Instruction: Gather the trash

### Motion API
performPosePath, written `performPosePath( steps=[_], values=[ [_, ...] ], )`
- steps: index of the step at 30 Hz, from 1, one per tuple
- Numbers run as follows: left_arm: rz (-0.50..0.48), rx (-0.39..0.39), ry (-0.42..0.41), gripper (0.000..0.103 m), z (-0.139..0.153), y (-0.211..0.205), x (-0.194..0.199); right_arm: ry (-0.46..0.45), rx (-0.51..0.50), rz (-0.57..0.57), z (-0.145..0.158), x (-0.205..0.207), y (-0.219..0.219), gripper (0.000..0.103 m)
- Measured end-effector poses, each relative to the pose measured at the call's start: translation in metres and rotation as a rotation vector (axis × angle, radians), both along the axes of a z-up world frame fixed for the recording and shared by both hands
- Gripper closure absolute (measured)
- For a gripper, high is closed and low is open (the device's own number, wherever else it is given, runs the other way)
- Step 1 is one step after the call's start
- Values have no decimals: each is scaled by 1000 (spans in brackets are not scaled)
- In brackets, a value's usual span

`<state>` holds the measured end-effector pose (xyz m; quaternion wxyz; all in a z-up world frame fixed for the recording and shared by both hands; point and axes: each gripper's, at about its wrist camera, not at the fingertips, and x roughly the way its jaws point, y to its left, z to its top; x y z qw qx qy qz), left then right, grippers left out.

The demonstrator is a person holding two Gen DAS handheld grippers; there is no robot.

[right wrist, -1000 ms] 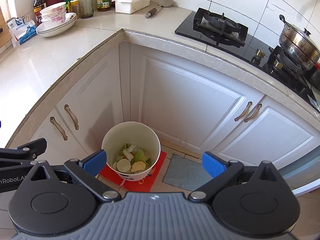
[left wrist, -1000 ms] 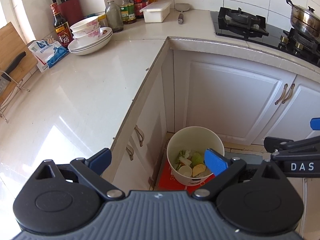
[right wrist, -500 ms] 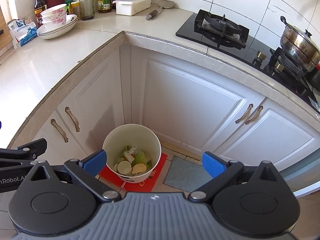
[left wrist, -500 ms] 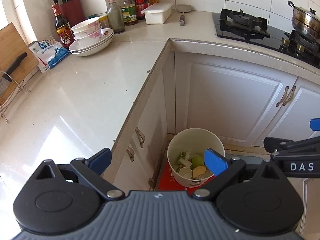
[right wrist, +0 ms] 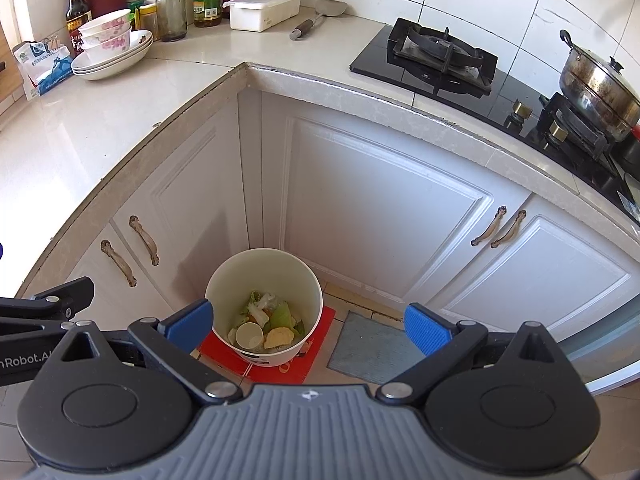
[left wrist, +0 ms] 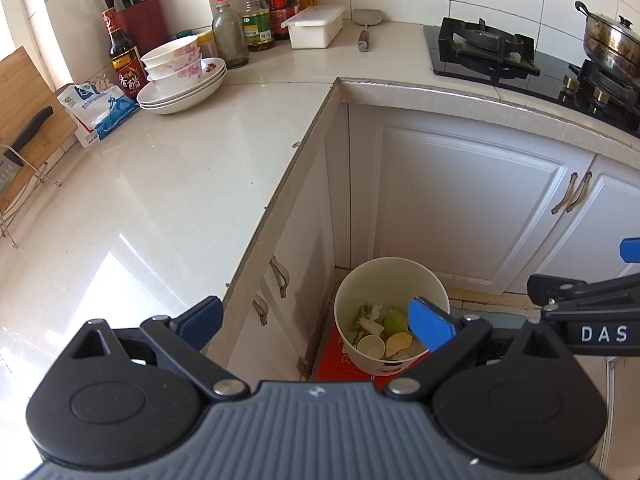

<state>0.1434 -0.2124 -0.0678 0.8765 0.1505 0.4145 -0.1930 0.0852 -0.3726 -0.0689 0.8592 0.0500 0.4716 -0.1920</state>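
Note:
A white trash bin (left wrist: pixel 390 276) stands on the floor in the cabinet corner, on a red mat (right wrist: pixel 316 364). It also shows in the right wrist view (right wrist: pixel 264 268). Inside lie vegetable scraps (right wrist: pixel 276 314), a white paper cup (right wrist: pixel 249 335) and a yellow piece (right wrist: pixel 280 337). My left gripper (left wrist: pixel 316 322) is open and empty, high above the counter edge. My right gripper (right wrist: pixel 308 322) is open and empty, high above the bin. The right gripper's side shows in the left wrist view (left wrist: pixel 584 312).
Stacked bowls and plates (left wrist: pixel 182 80), a blue-white bag (left wrist: pixel 98 110), bottles (left wrist: pixel 256 12), a knife block (left wrist: pixel 140 20) and a white box (left wrist: pixel 314 30) line the counter's back. A gas stove (right wrist: pixel 444 56) with a pot (right wrist: pixel 596 84) is at the right. A grey mat (right wrist: pixel 372 346) lies beside the bin.
Both grippers have drifted slightly back and up; the bin sits a little lower in both views. Both jaws stay open and empty.

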Motion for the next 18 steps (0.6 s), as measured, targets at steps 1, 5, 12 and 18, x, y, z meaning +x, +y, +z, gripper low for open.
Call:
performPosePath(
  steps=[1,5,12,18],
  values=[
    [-1,1,-1,4,0,0,0,0,0,-1,0,0,0,0],
    [-2,0,0,4,0,-2,1,-1,2,-2,0,1,-1,0],
    [-3,-1,-2,4,0,-3,2,-2,1,-6,0,0,0,0],
    [-3,-1,-3,4,0,-3,2,-2,1,-7,0,-1,-1,0]
  ],
)
